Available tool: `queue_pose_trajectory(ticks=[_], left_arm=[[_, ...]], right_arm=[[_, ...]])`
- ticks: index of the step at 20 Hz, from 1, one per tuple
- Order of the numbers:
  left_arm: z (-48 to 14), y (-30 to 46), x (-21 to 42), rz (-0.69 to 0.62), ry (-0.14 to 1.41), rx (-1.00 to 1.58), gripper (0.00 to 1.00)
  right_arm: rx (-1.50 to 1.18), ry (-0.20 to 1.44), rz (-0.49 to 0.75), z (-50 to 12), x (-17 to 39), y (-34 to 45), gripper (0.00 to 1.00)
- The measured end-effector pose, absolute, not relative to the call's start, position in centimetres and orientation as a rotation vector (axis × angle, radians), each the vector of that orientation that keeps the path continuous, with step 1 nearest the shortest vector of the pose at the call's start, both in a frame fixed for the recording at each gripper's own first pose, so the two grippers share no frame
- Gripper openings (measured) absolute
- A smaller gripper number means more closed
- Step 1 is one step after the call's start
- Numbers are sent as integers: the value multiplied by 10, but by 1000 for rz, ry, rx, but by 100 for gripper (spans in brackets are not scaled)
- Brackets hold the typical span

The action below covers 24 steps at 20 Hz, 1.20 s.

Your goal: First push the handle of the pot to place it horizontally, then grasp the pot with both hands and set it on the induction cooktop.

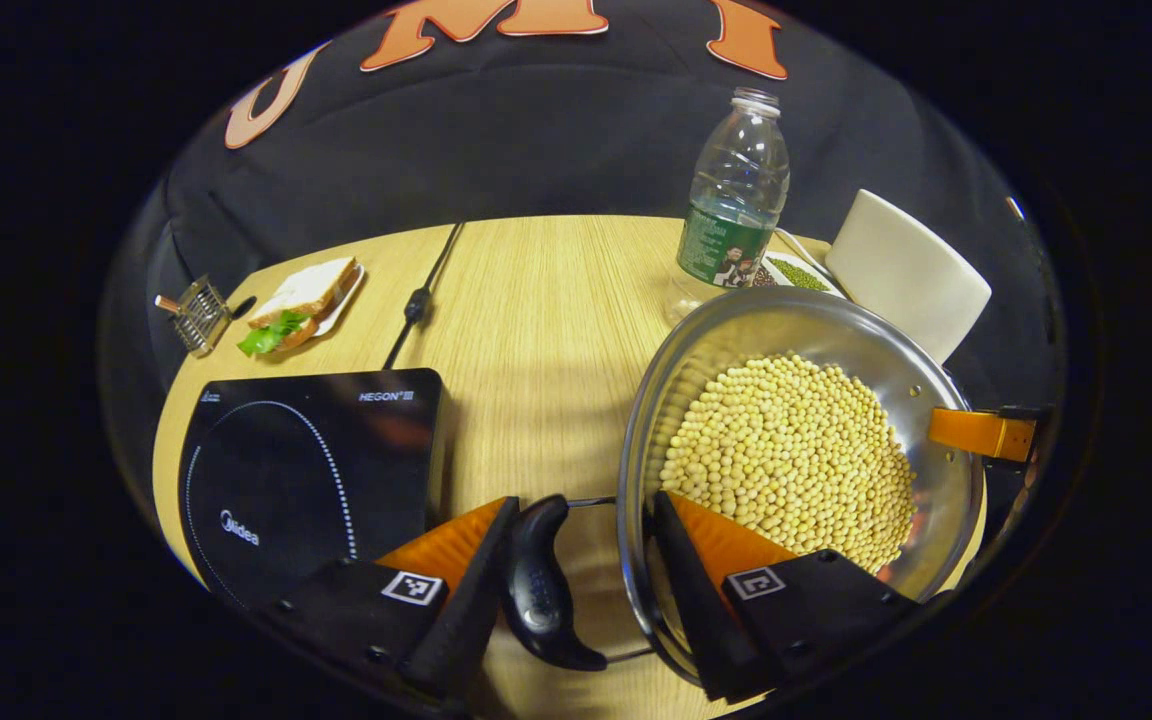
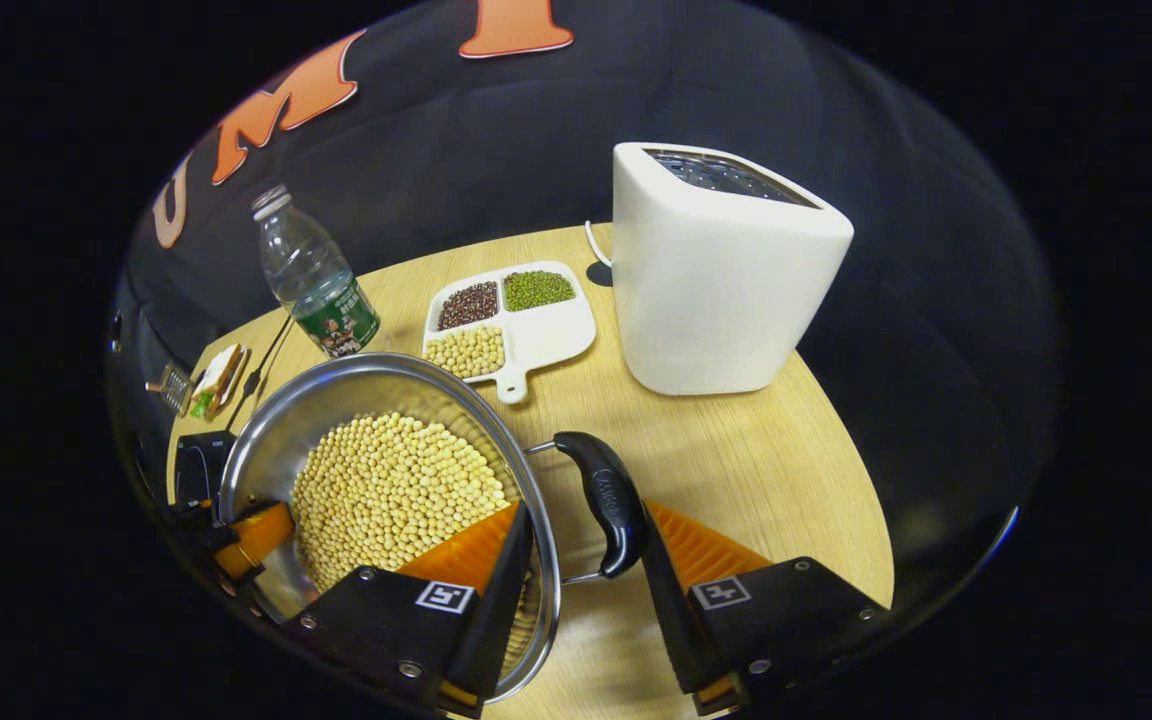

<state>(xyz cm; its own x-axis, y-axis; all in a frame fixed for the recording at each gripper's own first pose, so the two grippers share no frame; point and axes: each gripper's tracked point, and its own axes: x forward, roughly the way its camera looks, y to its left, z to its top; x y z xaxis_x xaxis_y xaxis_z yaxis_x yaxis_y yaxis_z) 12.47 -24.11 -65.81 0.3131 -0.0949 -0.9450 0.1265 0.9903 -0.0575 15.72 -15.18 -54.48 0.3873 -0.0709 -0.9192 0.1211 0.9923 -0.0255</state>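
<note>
A steel pot (image 1: 676,380) full of pale soybeans (image 1: 796,460) stands to the right of the black induction cooktop (image 1: 306,470). My left gripper (image 1: 584,500) clamps one side of it: one finger presses the outside of the black loop handle (image 1: 536,590), the other sits inside the pot wall. My right gripper (image 2: 586,510) holds the opposite side of the pot (image 2: 336,400) the same way, around the other handle (image 2: 608,500). Each gripper also appears across the pot from the other, the right gripper (image 1: 981,435) in the left gripper view and the left gripper (image 2: 251,535) in the right gripper view.
Behind the pot stand a plastic bottle (image 1: 736,200), a divided white dish of beans (image 2: 511,320) and a white toaster (image 2: 716,270). A sandwich plate (image 1: 301,300) and a small metal rack (image 1: 198,315) lie at the far left. The cooktop's cable (image 1: 421,300) runs across the wooden table (image 1: 536,300).
</note>
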Motion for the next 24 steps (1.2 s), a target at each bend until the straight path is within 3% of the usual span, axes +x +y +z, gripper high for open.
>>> queue_pose_trajectory(ticks=[1,4,5,12,13,23,24], left_arm=[[-658,-240,128,-134,1231,31,83],[-659,-239,133,-120,1204,15,84],[-659,-239,136,-107,1192,0,83],[-657,-239,145,-91,1127,7,80],[-656,-237,144,-97,1130,18,77],[-622,-218,142,-113,1104,27,76],[-618,-215,142,-113,1103,30,78]], right_arm=[[40,1171,-117,-545,155,-152,64],[47,1172,-115,-544,152,-152,65],[48,1164,-120,-543,152,-152,60],[45,1143,-171,-541,149,-151,61],[28,1150,-176,-540,146,-150,56],[48,1146,-184,-516,131,-127,55],[45,1148,-180,-514,129,-125,51]])
